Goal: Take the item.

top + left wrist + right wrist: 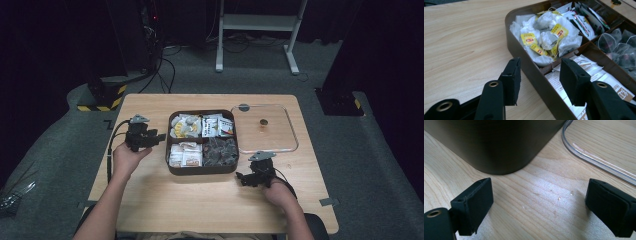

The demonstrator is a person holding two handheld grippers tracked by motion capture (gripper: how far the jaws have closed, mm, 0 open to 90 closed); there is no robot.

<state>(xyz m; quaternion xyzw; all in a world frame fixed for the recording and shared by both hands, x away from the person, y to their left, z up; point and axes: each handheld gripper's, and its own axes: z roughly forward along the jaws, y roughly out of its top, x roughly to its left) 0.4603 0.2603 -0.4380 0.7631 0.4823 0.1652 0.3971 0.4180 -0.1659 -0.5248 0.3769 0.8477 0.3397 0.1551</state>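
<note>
Dark floor, trailing cables and a white frame surround a pale wooden bench [150, 200], where a brown four-compartment box [202, 170] of tea sits at centre. Its clear lid [265, 129] lies flat just right of it, apparently set aside to leave the contents open to reach. Far-left compartment holds white tea bags with yellow tags [549, 35]; sachets and mesh bags occupy the others. Left gripper [539, 72], held by a hand at the box's left side, has its jaws wide apart astride the left wall, one outside, one above the near-left compartment, gripping nothing. Right gripper [539, 205] rests low by the box's near-right corner, jaws spread wide and empty over bare wood. Broad open bench lies near and left; the lid's rim crowds the right.
</note>
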